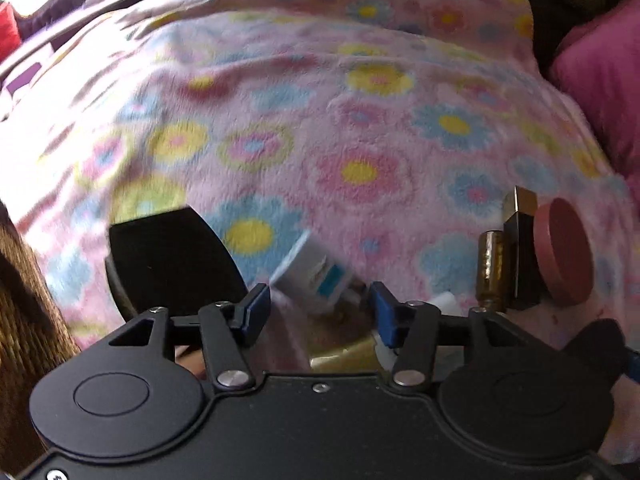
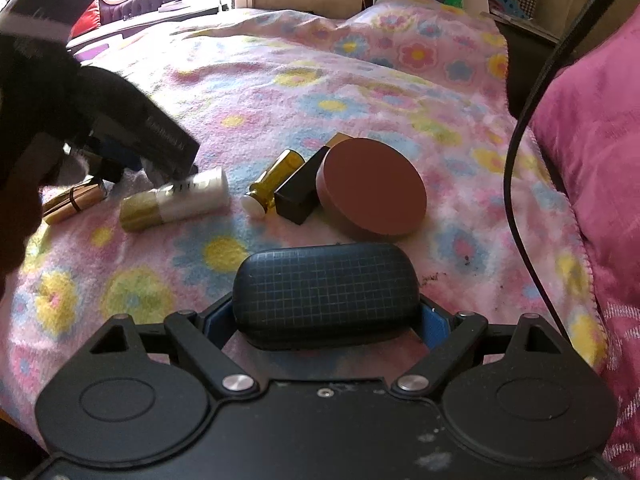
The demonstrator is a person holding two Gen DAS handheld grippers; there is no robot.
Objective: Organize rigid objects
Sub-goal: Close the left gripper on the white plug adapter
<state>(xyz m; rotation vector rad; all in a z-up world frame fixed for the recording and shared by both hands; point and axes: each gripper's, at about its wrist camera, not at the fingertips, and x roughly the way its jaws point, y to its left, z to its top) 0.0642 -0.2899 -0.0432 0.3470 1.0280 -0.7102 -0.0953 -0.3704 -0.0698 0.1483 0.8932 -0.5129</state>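
My right gripper (image 2: 326, 316) is shut on a dark blue checked glasses case (image 2: 326, 294), held low over the flowered blanket (image 2: 280, 92). Ahead of it lie a round brown-red compact (image 2: 374, 188), a black and gold box (image 2: 304, 190) and an amber bottle (image 2: 274, 186) in a row. Further left lie a white and gold tube (image 2: 176, 202) and a gold lipstick (image 2: 74, 200). My left gripper (image 1: 316, 312) is open, just over the white and gold tube (image 1: 316, 272). The compact (image 1: 564, 252), box (image 1: 524, 248) and bottle (image 1: 492, 268) show at its right.
A magenta pillow (image 2: 596, 168) lies along the right side, and a black cable (image 2: 520, 128) hangs down in front of it. A black curved object (image 1: 172, 260) sits left of the left gripper. A wicker edge (image 1: 28, 292) is at the far left.
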